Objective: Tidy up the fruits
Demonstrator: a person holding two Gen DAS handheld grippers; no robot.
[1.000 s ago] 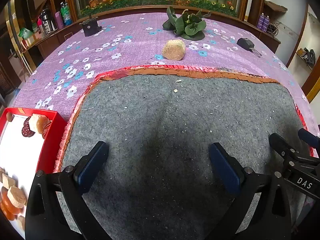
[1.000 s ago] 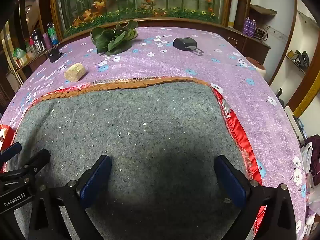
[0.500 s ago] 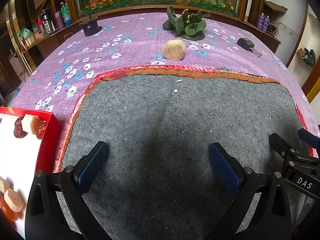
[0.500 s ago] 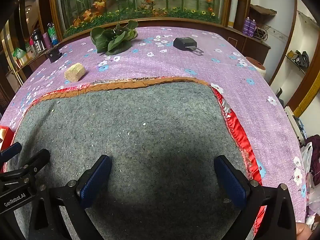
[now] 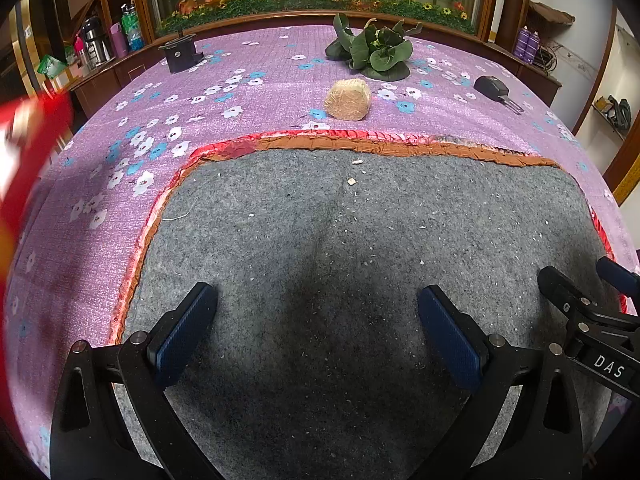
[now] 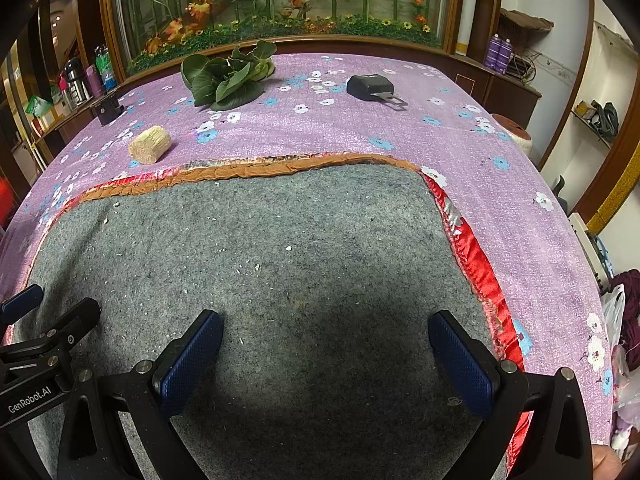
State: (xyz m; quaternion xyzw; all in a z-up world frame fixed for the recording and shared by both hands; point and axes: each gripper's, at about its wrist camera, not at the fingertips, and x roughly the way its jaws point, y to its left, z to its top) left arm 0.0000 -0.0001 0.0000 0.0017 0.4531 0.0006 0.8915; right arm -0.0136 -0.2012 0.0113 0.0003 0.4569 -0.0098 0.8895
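My left gripper (image 5: 318, 316) is open and empty, low over the grey felt mat (image 5: 360, 240). My right gripper (image 6: 326, 344) is open and empty over the same mat (image 6: 260, 240); its side shows in the left wrist view (image 5: 592, 312), and the left gripper shows in the right wrist view (image 6: 40, 332). A red tray (image 5: 28, 148) appears as a blurred streak at the far left edge, lifted off the table; its fruit pieces cannot be made out. A sliver of red (image 6: 6, 200) also shows at the left edge in the right wrist view.
On the purple flowered cloth (image 5: 200, 92) beyond the mat lie a straw-coloured roll (image 5: 347, 100), a leafy green bunch (image 5: 372, 50), a black key-like device (image 5: 494, 89) and a black block (image 5: 180, 53). The same roll (image 6: 150, 145), greens (image 6: 226, 76) and device (image 6: 370, 87) show on the right.
The red tray with fruit pieces has moved away from the mat's left side, up and to the far left, now blurred. Both grippers have stayed put and open.
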